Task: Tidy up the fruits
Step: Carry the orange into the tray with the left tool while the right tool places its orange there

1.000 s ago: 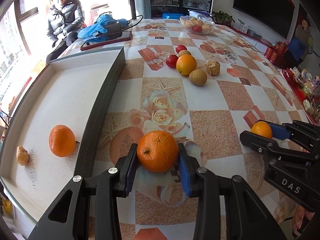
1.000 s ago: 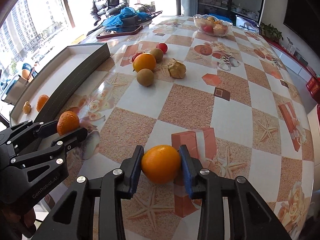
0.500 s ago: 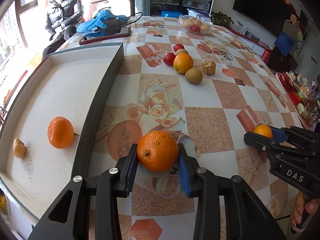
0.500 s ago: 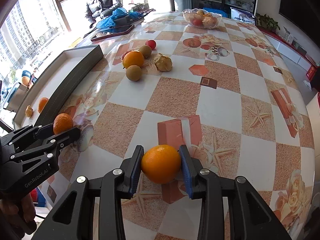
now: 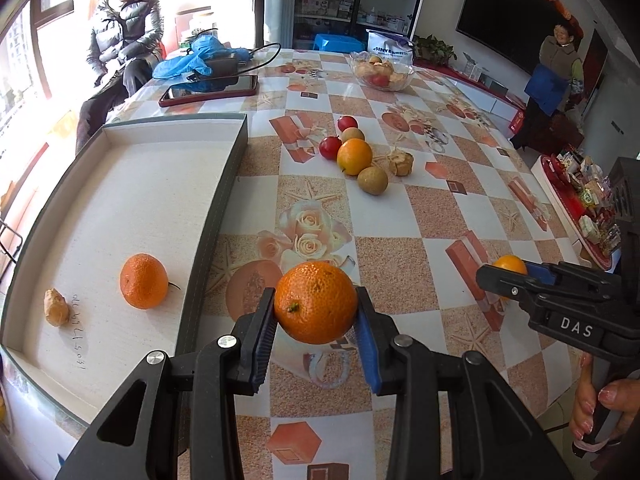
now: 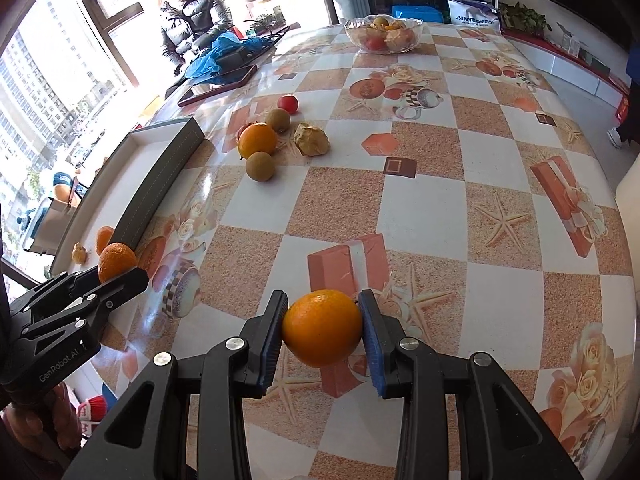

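Observation:
My left gripper [image 5: 316, 330] is shut on a bumpy mandarin [image 5: 315, 302], held above the table just right of the tray's wall [image 5: 216, 216]. My right gripper [image 6: 323, 338] is shut on a smooth orange [image 6: 322, 327], held above the table near its front. The white tray [image 5: 116, 208] at the left holds another mandarin [image 5: 144, 281] and a small ginger piece [image 5: 56, 306]. A cluster of loose fruit lies mid-table: an orange [image 5: 354, 156], a brown kiwi-like fruit [image 5: 372, 180], two red fruits [image 5: 330, 147] and a dried husk [image 5: 401, 162].
A glass fruit bowl [image 5: 381, 71] stands at the far end. A phone [image 5: 208, 90] and a blue bag [image 5: 200, 60] lie far left. A person sits beyond the table's left corner; another stands at the far right. The table's front edge is near both grippers.
Both grippers have risen and pulled back with their fruit, so the table shows from higher up. The grips are unchanged.

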Demonstrator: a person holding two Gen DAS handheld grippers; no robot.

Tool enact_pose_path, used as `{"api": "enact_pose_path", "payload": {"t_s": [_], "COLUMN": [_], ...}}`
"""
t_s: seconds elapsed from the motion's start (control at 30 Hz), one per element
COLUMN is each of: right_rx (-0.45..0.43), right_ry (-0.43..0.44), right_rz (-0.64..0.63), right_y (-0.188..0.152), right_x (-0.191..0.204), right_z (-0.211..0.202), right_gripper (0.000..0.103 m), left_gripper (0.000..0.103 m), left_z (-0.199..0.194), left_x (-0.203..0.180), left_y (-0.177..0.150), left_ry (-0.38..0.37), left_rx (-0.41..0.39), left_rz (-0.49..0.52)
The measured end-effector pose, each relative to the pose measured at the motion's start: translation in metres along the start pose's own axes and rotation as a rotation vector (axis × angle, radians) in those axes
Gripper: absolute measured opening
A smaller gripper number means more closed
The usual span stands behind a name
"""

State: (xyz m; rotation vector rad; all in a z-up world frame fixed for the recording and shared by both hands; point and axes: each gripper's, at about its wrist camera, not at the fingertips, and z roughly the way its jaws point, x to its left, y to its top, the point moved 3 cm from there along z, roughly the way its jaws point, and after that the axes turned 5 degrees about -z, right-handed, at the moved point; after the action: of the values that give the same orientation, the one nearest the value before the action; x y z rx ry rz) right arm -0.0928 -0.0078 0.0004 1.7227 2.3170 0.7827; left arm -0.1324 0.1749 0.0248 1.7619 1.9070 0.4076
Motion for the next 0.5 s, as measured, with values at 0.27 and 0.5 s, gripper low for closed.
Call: {"api": "enact_pose_path", "payload": {"t_s": [0.27,0.5], "right_rx": [-0.002,-0.023], "right_ry": [0.080,0.162], "right_rz": [0.020,-0.021], "right_y": [0.019,0.059], "right_x": [0.013,0.050], "right_z": [-0.007,-0.015], "right_gripper": [0.038,0.038], "left_gripper": [0.041,0.041], "left_z": [-0.027,-0.058], "left_x": [0.028,0.076], "left_y": [0.028,0.064], "left_ry": [0.010,0.121], "left_rx": [-0.032,-0.100], "left_rz": [-0.036,-0.053]}}
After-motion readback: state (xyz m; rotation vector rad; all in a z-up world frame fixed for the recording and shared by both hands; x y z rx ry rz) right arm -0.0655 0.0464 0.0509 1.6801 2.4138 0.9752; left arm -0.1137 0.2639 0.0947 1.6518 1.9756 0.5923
